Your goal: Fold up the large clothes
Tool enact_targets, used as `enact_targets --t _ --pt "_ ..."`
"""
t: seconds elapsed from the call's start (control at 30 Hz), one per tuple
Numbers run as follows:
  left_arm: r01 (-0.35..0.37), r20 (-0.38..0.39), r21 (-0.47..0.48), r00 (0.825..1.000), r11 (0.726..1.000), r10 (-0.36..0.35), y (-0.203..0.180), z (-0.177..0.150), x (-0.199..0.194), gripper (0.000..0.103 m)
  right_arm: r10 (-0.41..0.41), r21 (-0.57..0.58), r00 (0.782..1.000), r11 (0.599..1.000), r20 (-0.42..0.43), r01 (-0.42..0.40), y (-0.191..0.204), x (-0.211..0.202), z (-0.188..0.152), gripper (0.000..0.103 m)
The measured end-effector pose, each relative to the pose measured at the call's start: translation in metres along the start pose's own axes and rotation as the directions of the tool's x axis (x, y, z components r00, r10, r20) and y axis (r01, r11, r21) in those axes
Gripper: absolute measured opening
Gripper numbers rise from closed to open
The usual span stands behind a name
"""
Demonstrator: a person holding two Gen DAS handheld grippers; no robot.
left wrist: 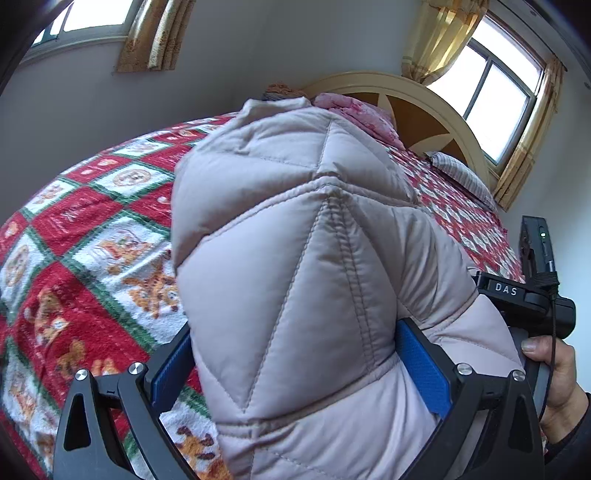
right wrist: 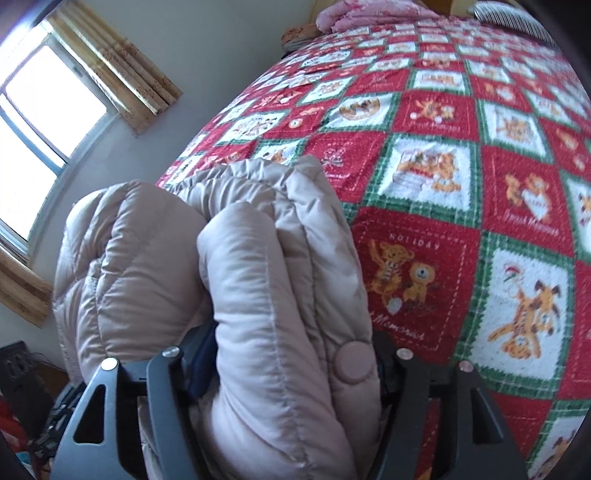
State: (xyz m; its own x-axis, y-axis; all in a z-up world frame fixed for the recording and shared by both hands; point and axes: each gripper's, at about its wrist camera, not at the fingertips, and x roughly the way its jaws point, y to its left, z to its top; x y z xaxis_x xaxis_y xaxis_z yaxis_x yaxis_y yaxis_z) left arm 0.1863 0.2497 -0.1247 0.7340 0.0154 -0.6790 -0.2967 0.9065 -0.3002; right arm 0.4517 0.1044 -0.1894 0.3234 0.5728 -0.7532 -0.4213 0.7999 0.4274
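A pale pink-beige quilted puffer jacket (left wrist: 295, 240) fills the middle of the left wrist view, bunched up above the bed. My left gripper (left wrist: 301, 363) is shut on a thick fold of it, blue pads (left wrist: 424, 365) pressed against both sides. In the right wrist view the same jacket (right wrist: 258, 258) is folded in thick layers, with a round snap button (right wrist: 354, 362) showing. My right gripper (right wrist: 291, 369) is shut on these layers, its fingertips hidden by fabric. The right gripper's body and the hand holding it (left wrist: 546, 321) show at the right edge of the left wrist view.
The bed is covered by a red, white and green checked blanket (right wrist: 461, 166) with bear pictures. A pink folded cloth (right wrist: 369, 11) and a striped pillow (left wrist: 465, 177) lie by the curved wooden headboard (left wrist: 424, 110). Curtained windows (left wrist: 495, 99) are in the walls. Clutter lies on the floor at the left (right wrist: 29, 406).
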Motion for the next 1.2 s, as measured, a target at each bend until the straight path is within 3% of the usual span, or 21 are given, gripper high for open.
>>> enact_targets --t 0.13,0.23,0.37,0.53,0.6,0.83,1.07,1.2 --pt "-0.066 0.048 0.020 0.997 0.998 0.065 -0.007 0.000 -0.029 0.102 -0.051 -0.023 0.998 0.998 0.032 0.051 0.006 -0.010 0.000 0.072" --pt "-0.069 0.123 0.042 0.990 0.997 0.064 -0.014 0.002 -0.063 0.102 -0.087 -0.073 0.991 0.993 0.099 0.095 0.018 -0.033 -0.002 0.076" --pt "-0.106 0.207 0.074 0.974 0.992 0.088 -0.028 0.002 -0.108 0.102 -0.118 -0.110 0.972 0.984 0.205 0.143 0.033 -0.079 -0.013 0.088" --pt "-0.124 0.280 0.113 0.956 0.986 0.089 -0.046 -0.005 -0.153 0.102 -0.109 -0.131 0.947 0.979 0.302 0.155 0.056 -0.129 -0.043 0.090" --pt "-0.103 0.299 0.129 0.952 0.986 0.060 -0.052 -0.007 -0.165 0.102 -0.099 -0.146 0.935 0.977 0.342 0.157 0.068 -0.146 -0.060 0.095" --pt "-0.094 0.327 0.193 0.945 0.977 0.026 -0.078 -0.010 -0.188 0.102 -0.107 -0.201 0.885 0.955 0.454 0.219 0.104 -0.190 -0.114 0.096" --pt "-0.085 0.339 0.205 0.941 0.975 0.011 -0.090 -0.014 -0.199 0.102 -0.103 -0.194 0.833 0.950 0.544 0.245 0.112 -0.233 -0.129 0.101" --pt "-0.095 0.346 0.212 0.938 0.973 0.016 -0.097 -0.016 -0.201 0.102 -0.092 -0.199 0.817 0.949 0.569 0.245 0.113 -0.246 -0.135 0.101"
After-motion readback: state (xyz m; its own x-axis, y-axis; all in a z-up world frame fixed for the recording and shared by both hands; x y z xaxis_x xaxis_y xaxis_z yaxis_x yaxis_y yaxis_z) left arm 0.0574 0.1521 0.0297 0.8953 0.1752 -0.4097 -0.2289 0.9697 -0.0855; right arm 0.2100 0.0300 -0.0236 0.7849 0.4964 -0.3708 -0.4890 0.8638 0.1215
